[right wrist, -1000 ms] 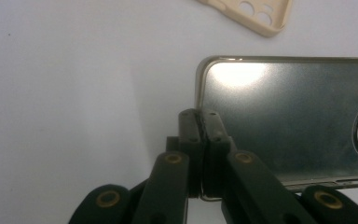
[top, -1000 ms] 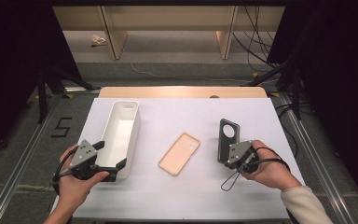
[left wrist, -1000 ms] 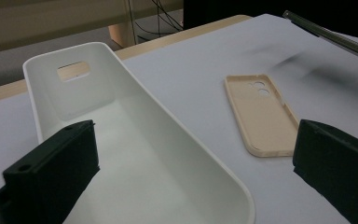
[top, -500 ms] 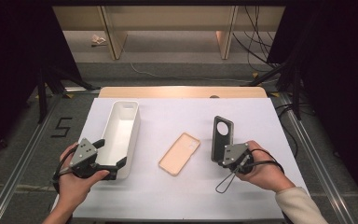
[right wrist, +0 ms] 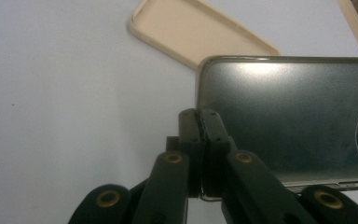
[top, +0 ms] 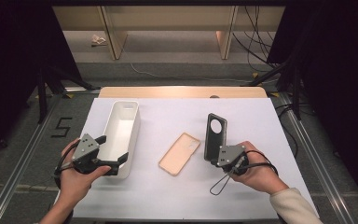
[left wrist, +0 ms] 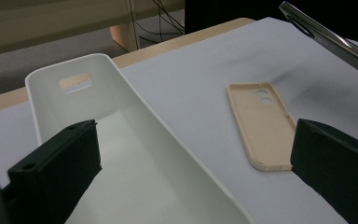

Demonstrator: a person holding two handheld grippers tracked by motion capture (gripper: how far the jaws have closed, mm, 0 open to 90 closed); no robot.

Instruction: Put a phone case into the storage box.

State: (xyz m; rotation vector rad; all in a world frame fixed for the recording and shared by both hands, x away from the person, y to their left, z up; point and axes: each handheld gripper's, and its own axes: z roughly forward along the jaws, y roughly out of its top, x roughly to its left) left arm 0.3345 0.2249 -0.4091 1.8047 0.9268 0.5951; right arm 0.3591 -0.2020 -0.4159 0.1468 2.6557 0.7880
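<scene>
The right claw (top: 214, 156) is clamped on the lower edge of a dark phone case (top: 215, 135). It holds the case off the white worktop (top: 177, 196), tilted up on its long axis with the round camera cutout (top: 215, 125) at the far end. In the right gripper view, the two black jaws meet tightly on the case rim (right wrist: 200, 140). Such an edge grip probably keeps the broad face free for placing the case flat or sliding it into a container.

The left claw (top: 114, 151) stands apart and holds nothing. Its jaws straddle the near end of a white oblong bin (top: 121, 135), one jaw inside (left wrist: 56, 172) and one outside (left wrist: 335, 172). This position suggests it is set to steady the bin while the case is brought over.

A beige phone case (top: 179, 153) lies flat, open side up, on the worktop between the bin and the dark case, apart from both.

Limits of view:
- The bin's near end is cut off in the left gripper view.
- The bin's interior appears empty, but its near floor is partly screened by the left gripper in the high view.
- The right hand (top: 256, 170) covers much of its gripper body.
- How deep the case rim sits between the jaws cannot be judged.
</scene>
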